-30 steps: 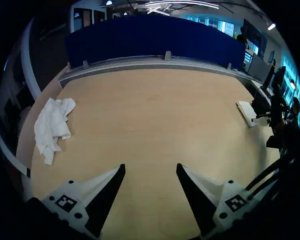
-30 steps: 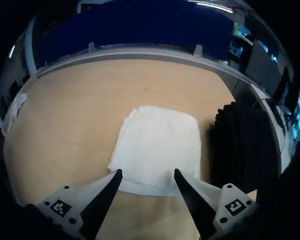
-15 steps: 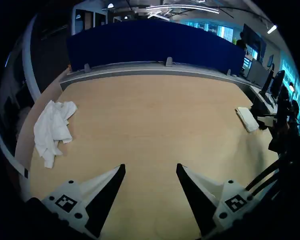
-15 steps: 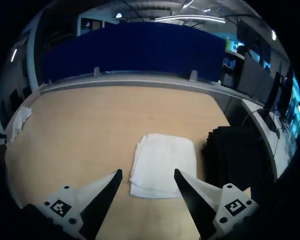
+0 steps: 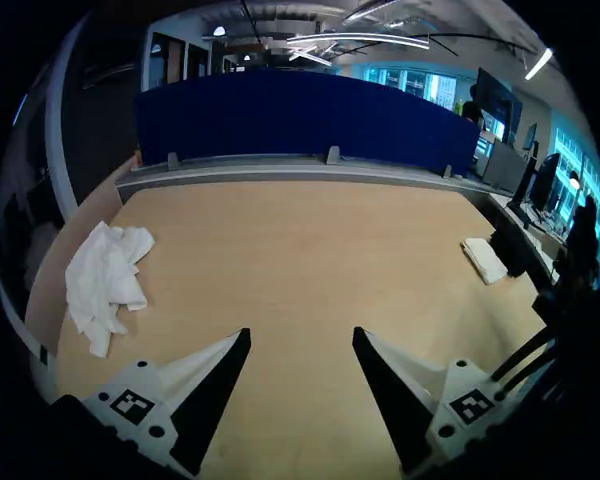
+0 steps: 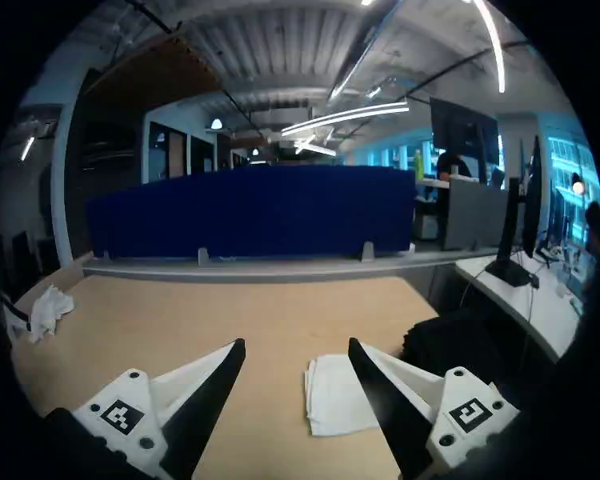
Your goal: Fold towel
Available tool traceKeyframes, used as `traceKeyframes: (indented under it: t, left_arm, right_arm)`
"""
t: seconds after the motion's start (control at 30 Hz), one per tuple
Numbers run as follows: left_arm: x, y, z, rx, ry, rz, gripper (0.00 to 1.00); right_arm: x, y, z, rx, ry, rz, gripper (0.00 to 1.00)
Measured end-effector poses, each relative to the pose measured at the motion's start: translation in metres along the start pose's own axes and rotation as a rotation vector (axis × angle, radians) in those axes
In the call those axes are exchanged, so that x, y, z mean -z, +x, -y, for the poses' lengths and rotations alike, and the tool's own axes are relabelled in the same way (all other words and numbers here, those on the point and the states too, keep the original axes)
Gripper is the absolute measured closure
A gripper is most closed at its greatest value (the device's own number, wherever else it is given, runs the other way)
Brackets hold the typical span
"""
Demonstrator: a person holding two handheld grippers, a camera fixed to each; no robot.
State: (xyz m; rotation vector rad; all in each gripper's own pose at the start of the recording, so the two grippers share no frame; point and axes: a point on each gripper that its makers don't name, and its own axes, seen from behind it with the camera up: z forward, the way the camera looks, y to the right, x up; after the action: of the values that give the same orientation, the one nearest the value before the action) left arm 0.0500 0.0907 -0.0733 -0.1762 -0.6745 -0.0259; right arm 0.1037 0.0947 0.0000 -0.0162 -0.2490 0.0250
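Left tongs (image 5: 300, 330) spread apart, empty, over desk (image 5: 300, 240); crumpled towel (image 5: 104, 276) at left. Right tongs (image 6: 296, 342) spread apart, empty; folded towel (image 6: 336, 396) near.

Open-plan office, blue desk divider (image 6: 252, 210), monitors (image 6: 518, 216) on neighbouring desks, long ceiling strip lights (image 6: 344, 116), exposed ducts

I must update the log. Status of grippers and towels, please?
Left gripper open, empty. Right gripper open, empty. Folded towel flat on table, black stack beside it. Crumpled towel far off, untouched.
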Motion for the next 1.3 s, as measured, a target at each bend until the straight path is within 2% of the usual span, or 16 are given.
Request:
traceKeyframes:
  t: [0.2,0.3,0.57,0.7,0.87,0.97,1.1,1.3]
  left_arm:
    - [0.009,0.016,0.006,-0.005,-0.010,-0.071,0.06]
    - [0.013,0.025,0.010,0.001,-0.011,-0.109,0.06]
    - [0.026,0.055,0.023,0.007,0.000,-0.245,0.06]
    - [0.038,0.083,0.033,-0.005,0.026,-0.361,0.06]
    - [0.061,0.125,0.057,0.013,0.086,-0.541,0.06]
    - [0.070,0.141,0.072,0.032,0.124,-0.616,0.06]
    - [0.076,0.150,0.089,0.032,0.160,-0.666,0.06]
    - [0.076,0.154,0.099,0.009,0.170,-0.699,0.05]
  right_arm:
    - [0.035,0.059,0.017,0.019,-0.034,-0.172,0.00]
    - [0.047,0.073,0.026,0.029,-0.042,-0.208,0.00]
    - [0.058,0.077,0.054,0.058,-0.034,-0.199,0.00]
    - [0.060,0.076,0.067,0.068,-0.022,-0.188,0.00]
    - [0.062,0.082,0.085,0.060,-0.016,-0.194,0.00]
    - [0.060,0.084,0.098,0.049,-0.008,-0.198,0.00]
    - [0.058,0.085,0.116,0.049,0.007,-0.197,0.00]
    - [0.054,0.085,0.139,0.057,0.023,-0.198,0.00]
